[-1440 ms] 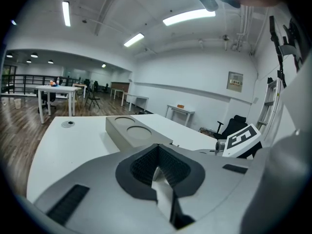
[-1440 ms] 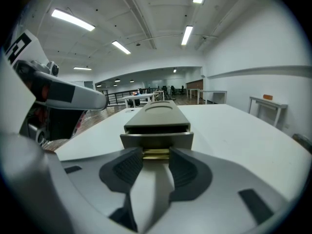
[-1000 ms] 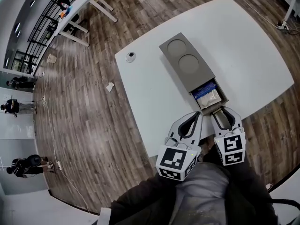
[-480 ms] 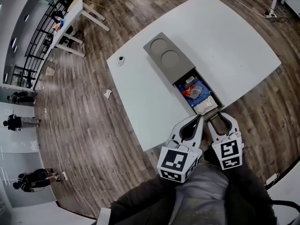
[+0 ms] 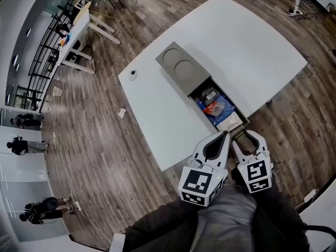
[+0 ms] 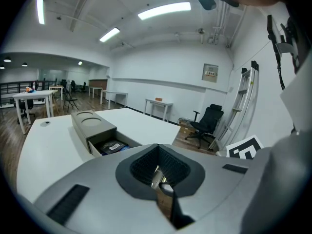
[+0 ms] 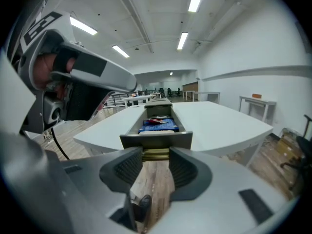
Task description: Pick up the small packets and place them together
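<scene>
Grey moulded-plastic left gripper (image 5: 223,137) and matching right gripper (image 5: 245,136), each with curved jaws lined in black ribbed pads (image 7: 127,168). White cube with black square markers (image 5: 200,185) at the rear of each. Grey top (image 5: 226,219) under dark jacket sleeves (image 5: 157,229).

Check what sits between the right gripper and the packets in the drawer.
Right gripper view: the drawer front and its brass handle stand between the right gripper and the packets; the jaws clamp that handle.
</scene>
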Motion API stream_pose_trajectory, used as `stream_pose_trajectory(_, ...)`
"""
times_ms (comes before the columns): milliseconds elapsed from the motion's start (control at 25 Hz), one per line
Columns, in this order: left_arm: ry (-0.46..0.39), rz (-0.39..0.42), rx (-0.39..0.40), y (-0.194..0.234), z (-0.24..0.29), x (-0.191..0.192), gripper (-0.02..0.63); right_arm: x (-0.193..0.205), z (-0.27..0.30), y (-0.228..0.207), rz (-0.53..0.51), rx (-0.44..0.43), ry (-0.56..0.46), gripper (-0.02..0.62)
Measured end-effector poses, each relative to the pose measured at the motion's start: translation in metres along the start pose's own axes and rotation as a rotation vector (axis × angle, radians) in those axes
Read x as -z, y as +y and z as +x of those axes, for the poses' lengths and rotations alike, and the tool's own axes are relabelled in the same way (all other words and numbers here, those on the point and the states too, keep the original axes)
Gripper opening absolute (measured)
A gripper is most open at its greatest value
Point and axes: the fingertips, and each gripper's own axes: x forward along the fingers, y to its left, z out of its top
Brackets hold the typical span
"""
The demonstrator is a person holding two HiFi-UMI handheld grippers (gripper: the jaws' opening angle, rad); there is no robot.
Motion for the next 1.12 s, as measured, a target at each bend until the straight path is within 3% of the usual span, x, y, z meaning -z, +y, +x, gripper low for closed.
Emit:
stream_pose_trajectory(320, -0.007, 0.003, -0.003, 0.006, -0.005, 0.003, 0.003, 0.010, 0.007, 0.001, 0.021, 0.006, -0.010, 0.173)
stream_pose_trajectory(480, -0.020, -0.008, -0.002, 0.008, -0.006, -0.005, 0.003, 0.007, 0.003, 0.009, 0.081, -0.071, 0.022, 0.204)
stream_pose_trajectory(760, -0.066, -0.042, -0.024, 0.019, -0.007, -0.032, 0.003, -0.026, -0.024, 0.002, 0.019, -0.110, 0.016, 0.222)
stream_pose_trajectory(880, -0.104, -0.055, -0.054, 0.034, -0.012, -0.049, 0.003, -0.053, -0.023, -0.006, -0.041, -0.090, -0.010, 0.222)
stream_pose_trajectory(1120, -0.177, -0.066, -0.122, 0.071, -0.020, -0.083, 0.003, -0.109, 0.005, 0.001, -0.299, -0.103, -0.036, 0.222)
